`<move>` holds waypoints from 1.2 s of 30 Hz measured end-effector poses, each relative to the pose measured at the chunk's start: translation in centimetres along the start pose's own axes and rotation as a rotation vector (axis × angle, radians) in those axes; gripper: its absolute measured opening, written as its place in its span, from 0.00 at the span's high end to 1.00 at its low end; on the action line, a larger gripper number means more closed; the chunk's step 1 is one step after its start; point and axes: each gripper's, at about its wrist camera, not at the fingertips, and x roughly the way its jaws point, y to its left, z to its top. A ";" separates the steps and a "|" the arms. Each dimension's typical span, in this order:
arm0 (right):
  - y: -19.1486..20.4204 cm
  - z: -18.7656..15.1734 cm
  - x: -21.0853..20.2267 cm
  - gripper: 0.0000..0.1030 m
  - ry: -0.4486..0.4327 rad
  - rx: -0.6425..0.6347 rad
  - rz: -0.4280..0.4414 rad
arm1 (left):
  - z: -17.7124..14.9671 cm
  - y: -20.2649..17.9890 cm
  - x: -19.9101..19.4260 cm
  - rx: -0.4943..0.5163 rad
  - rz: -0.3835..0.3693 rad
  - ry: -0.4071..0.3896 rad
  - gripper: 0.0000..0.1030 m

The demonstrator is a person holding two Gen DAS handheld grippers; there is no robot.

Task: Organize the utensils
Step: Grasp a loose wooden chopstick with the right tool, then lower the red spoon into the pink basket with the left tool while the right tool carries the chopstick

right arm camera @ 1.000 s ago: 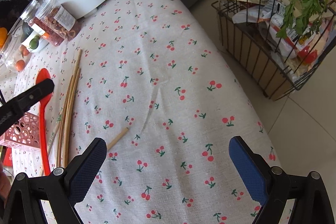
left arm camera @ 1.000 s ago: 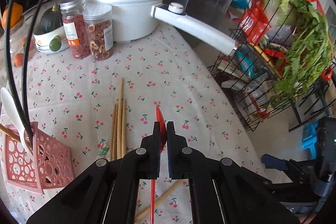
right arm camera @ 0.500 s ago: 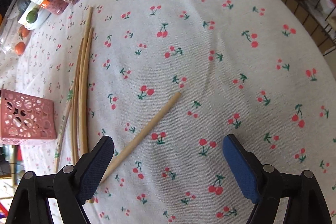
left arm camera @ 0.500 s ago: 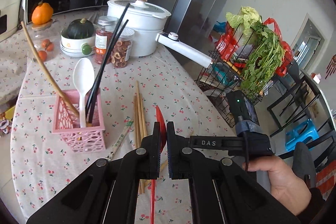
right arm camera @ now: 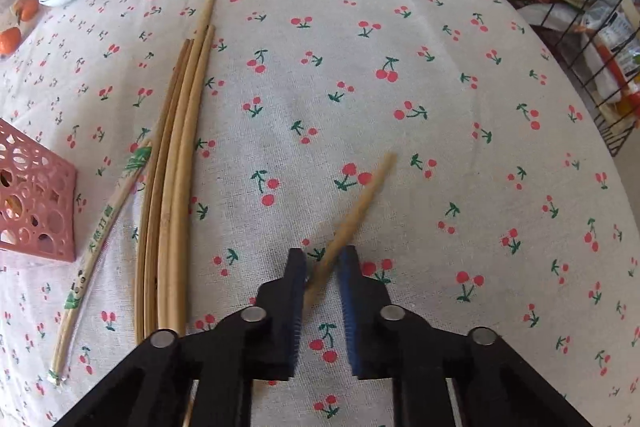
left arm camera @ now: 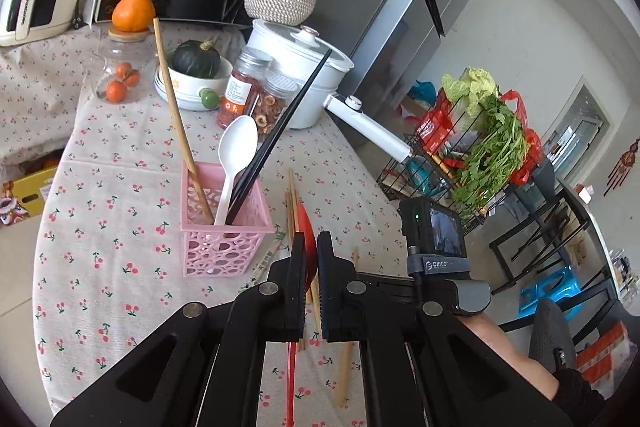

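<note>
Half a second ago my right gripper (right arm camera: 322, 269) hung wide open over the cherry-print tablecloth (right arm camera: 440, 75); now its jaws have narrowed to a small gap around the loose wooden chopstick (right arm camera: 360, 203), a pale blurred stick slanting up and away, though I cannot tell whether the pads grip it. My left gripper (left arm camera: 308, 247) stays clamped on the red spoon (left arm camera: 305, 227), thin and glossy, raised just right of the pink utensil basket (left arm camera: 220, 247), which now sits closer to centre. The bundle of bamboo chopsticks (right arm camera: 176, 163) lies flat on the cloth between basket and loose stick.
</note>
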 end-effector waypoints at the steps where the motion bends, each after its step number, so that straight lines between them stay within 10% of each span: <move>1: -0.3 0.0 0.0 0.94 0.001 0.011 0.027 | 0.2 0.2 -0.6 0.001 -0.002 -0.019 0.96; 18: -1.9 -2.0 -11.9 0.94 -0.292 -0.067 0.352 | 3.1 1.2 -6.5 0.049 0.053 -0.319 0.96; 36: 1.5 -2.1 -20.4 0.94 -0.506 -0.223 0.453 | 8.0 0.4 0.4 0.199 0.165 -0.585 0.96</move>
